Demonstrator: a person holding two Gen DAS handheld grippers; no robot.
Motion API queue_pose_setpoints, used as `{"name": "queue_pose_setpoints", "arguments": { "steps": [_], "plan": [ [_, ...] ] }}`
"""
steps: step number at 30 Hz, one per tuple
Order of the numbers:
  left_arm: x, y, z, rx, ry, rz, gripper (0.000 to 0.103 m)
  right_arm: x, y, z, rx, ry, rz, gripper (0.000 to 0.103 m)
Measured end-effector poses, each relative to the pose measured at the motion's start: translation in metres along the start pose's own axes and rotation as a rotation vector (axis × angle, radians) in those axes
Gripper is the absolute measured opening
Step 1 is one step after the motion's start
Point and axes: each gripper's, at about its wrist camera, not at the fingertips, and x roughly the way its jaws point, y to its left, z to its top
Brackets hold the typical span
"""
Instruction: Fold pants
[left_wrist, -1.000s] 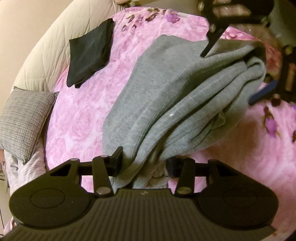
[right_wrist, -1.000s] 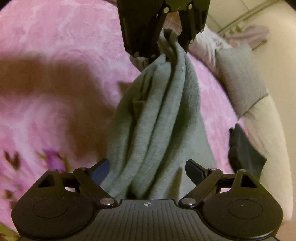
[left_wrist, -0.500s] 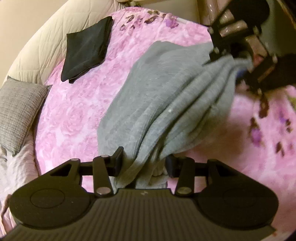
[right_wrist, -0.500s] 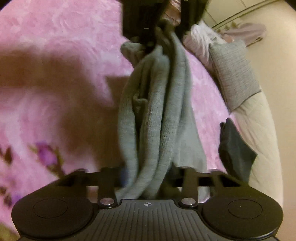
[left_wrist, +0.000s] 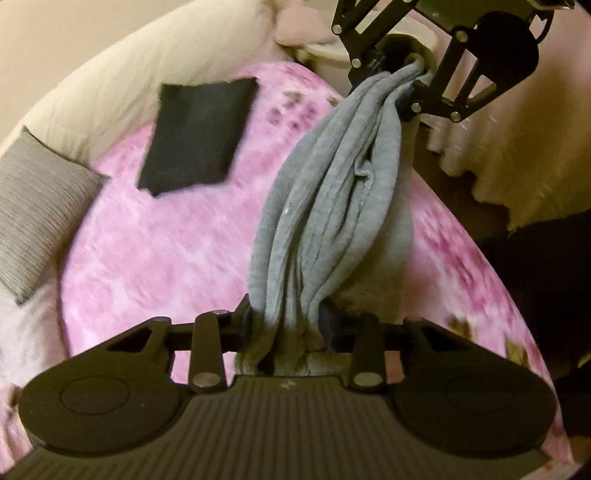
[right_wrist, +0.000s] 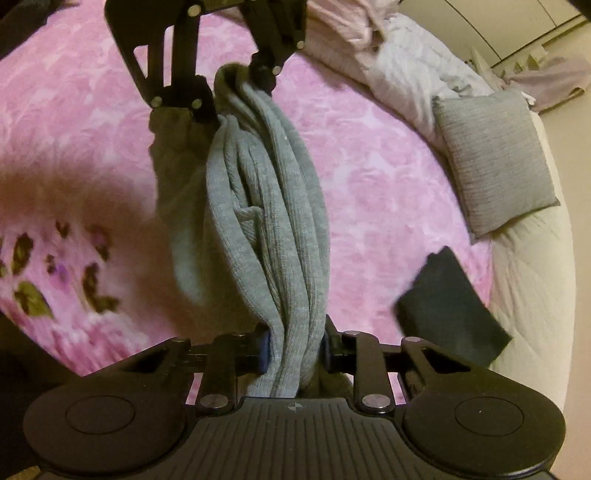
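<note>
Two grippers (left_wrist: 291, 328) (right_wrist: 295, 347), one grey pants (left_wrist: 332, 206), one black folded cloth (left_wrist: 195, 133) upper left, one grey cushion (left_wrist: 40, 206), possibly more bedding.

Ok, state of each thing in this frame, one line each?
grey pants: bunched, strung between both grippers, off the bed.
left gripper: jaws closing on the pants.
right gripper: jaws closing on the pants.
black garment: folded, lying on the pink blanket.
grey cushion: resting at the bed's edge.

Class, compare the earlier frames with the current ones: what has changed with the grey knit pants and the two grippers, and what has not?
The right gripper, open a second ago, is closing on the grey knit pants. The left gripper kept its hold and is tightening. Together they lifted the pants off the pink floral blanket into a hanging bundle. The black folded cloth and grey cushion stayed put.
</note>
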Motion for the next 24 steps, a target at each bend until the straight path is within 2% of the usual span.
{"name": "queue_pose_setpoints", "arguments": {
  "steps": [2, 8, 12, 14, 17, 19, 22, 23, 24],
  "plan": [
    [0.004, 0.019, 0.038, -0.026, 0.005, 0.037, 0.03, -0.005, -0.038, -0.015, -0.035, -0.02, -0.009, 0.021],
    [0.04, 0.1, 0.159, -0.141, 0.007, 0.193, 0.03, 0.002, -0.193, -0.067, -0.156, -0.133, -0.083, 0.021],
    [0.081, 0.15, 0.23, -0.149, -0.002, 0.396, 0.03, 0.029, -0.299, -0.095, -0.234, -0.226, -0.233, 0.022],
    [0.114, 0.161, 0.25, -0.14, -0.001, 0.499, 0.03, 0.051, -0.333, -0.111, -0.269, -0.281, -0.317, 0.022],
    [0.181, 0.154, 0.261, -0.156, 0.009, 0.603, 0.03, 0.104, -0.356, -0.146, -0.329, -0.351, -0.412, 0.022],
    [0.246, 0.131, 0.256, -0.137, 0.02, 0.665, 0.032, 0.151, -0.355, -0.174, -0.342, -0.376, -0.428, 0.022],
    [0.342, 0.089, 0.239, -0.171, 0.07, 0.594, 0.042, 0.235, -0.331, -0.224, -0.41, -0.375, -0.455, 0.023],
    [0.366, 0.073, 0.235, -0.164, 0.086, 0.556, 0.046, 0.26, -0.322, -0.24, -0.427, -0.354, -0.42, 0.023],
    [0.381, 0.056, 0.232, -0.141, 0.083, 0.56, 0.048, 0.284, -0.311, -0.255, -0.434, -0.315, -0.36, 0.023]
  ]
}}
